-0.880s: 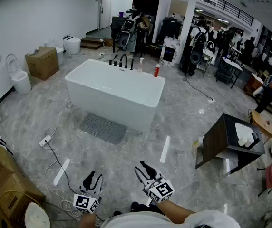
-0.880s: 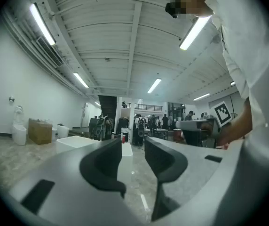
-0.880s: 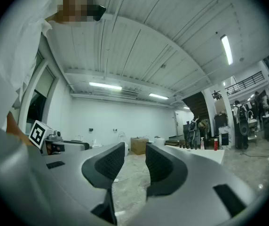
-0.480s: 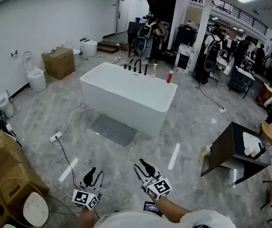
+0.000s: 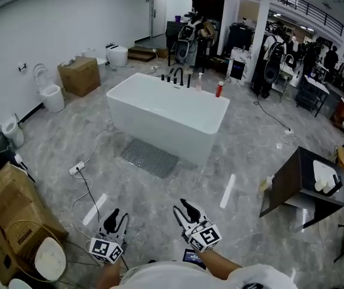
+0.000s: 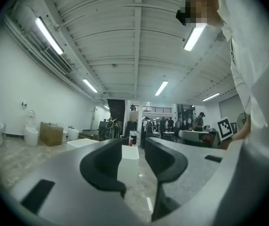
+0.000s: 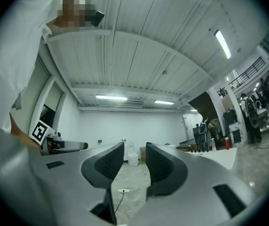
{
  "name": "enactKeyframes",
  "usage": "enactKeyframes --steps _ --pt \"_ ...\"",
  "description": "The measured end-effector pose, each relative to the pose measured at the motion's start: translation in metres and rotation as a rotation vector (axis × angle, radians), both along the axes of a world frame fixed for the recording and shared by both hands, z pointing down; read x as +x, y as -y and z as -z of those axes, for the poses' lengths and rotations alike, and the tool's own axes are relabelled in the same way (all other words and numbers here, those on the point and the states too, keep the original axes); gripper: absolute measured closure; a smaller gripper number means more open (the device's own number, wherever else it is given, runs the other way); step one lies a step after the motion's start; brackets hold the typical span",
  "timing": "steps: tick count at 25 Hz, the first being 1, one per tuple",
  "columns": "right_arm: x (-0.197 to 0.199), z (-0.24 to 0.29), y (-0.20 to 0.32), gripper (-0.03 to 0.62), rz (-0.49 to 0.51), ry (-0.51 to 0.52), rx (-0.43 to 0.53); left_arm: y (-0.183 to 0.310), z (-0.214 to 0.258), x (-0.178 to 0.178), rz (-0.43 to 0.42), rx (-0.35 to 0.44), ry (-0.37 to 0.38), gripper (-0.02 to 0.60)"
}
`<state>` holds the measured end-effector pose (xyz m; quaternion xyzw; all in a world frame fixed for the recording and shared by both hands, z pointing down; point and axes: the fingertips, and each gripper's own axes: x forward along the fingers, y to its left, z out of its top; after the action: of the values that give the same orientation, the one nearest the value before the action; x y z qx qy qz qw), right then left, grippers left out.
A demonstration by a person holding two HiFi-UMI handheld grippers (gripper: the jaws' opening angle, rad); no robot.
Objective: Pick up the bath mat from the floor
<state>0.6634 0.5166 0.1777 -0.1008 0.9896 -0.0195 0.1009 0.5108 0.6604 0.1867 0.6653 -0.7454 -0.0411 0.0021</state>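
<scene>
The grey bath mat (image 5: pixel 150 158) lies flat on the marble floor against the near side of the white bathtub (image 5: pixel 168 115), well ahead of me. My left gripper (image 5: pixel 114 216) is held low at the bottom left of the head view, jaws parted with nothing between them. My right gripper (image 5: pixel 184 210) is beside it at bottom centre, also open and empty. The left gripper view looks across the floor with the bathtub (image 6: pixel 128 154) between the jaws. The right gripper view faces the far white wall and a toilet (image 7: pixel 133 159). The mat shows in neither gripper view.
A power strip (image 5: pixel 77 168) and its cable trail across the floor left of the mat. Cardboard boxes (image 5: pixel 15 211) stand at the left, toilets (image 5: pixel 50 93) along the wall. A tipped dark cabinet (image 5: pixel 298 183) lies at the right. White tape strips (image 5: pixel 227 191) mark the floor.
The head view has shifted: the bathtub and mat sit slightly further right and lower in frame. Both grippers stay low in front of me, open, almost unmoved.
</scene>
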Motion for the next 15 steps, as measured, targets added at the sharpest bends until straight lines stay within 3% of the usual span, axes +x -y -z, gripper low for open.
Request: enactKeyframes --steps 15 --pt "0.025 0.005 0.023 0.448 -0.066 0.008 -0.015 0.021 0.011 0.017 -0.043 0.010 0.024 0.434"
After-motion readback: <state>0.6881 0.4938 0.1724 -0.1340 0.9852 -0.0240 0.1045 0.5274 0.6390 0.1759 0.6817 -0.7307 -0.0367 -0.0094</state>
